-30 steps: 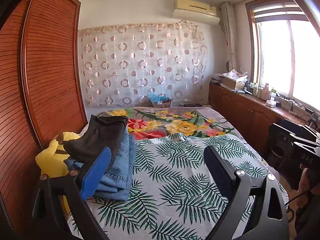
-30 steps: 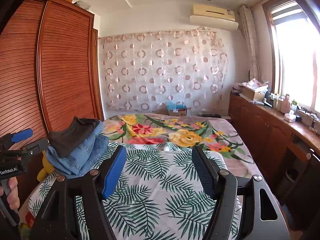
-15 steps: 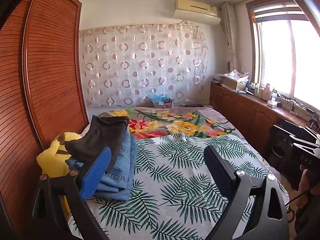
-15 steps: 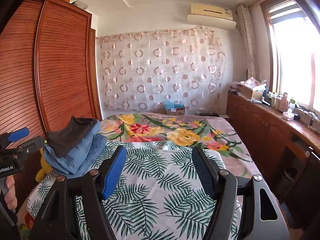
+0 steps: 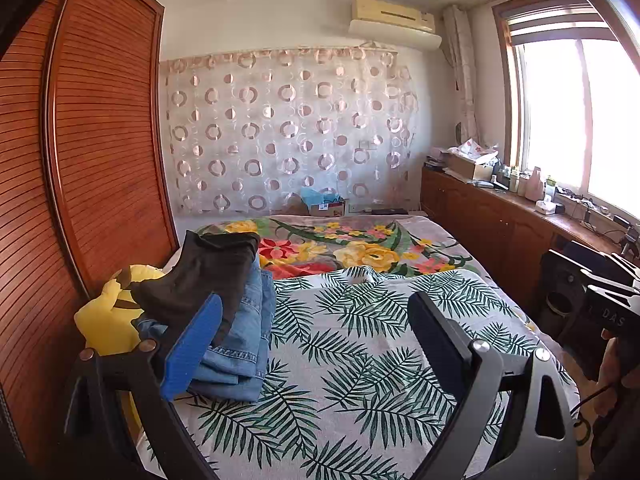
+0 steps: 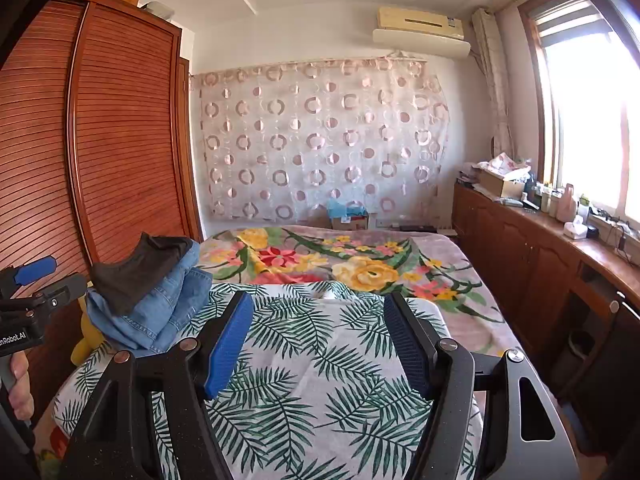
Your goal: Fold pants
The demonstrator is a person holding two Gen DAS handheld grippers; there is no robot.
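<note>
Folded pants, stacked: blue denim jeans (image 5: 244, 332) beneath, a dark brown-black folded pair (image 5: 204, 276) on top; placed at the left edge of the bed, near the wardrobe; touched by neither gripper.

Bed cover: white sheet with green palm-leaf print (image 5: 360, 360) across the near part; floral blanket in red, yellow and green (image 5: 340, 244) across the far part.

Left gripper (image 5: 316, 340), black frame with blue finger pads: spread wide, holding nothing, hovering above the palm-leaf sheet just right of the stack. Left pad (image 5: 192, 348) overlaps the jeans in the left wrist view only.

Right gripper (image 6: 320, 340), same build: likewise released and empty, over the middle of the sheet.

Left wrist view only: yellow plush toy (image 5: 106, 316) wedged between stack and reddish-brown slatted wooden wardrobe (image 5: 100, 160); right gripper's black body at far right, partly cut off.

Right wrist view only: hand (image 6: 18, 384) gripping the left tool's handle at far left; toy mostly hidden behind the stack (image 6: 144, 292).

Both views: sheer curtain with circle pattern (image 6: 320, 144); cream wall air conditioner (image 6: 420, 32); wooden sideboard (image 6: 540, 264) under the bright window (image 6: 592, 120), right side.
</note>
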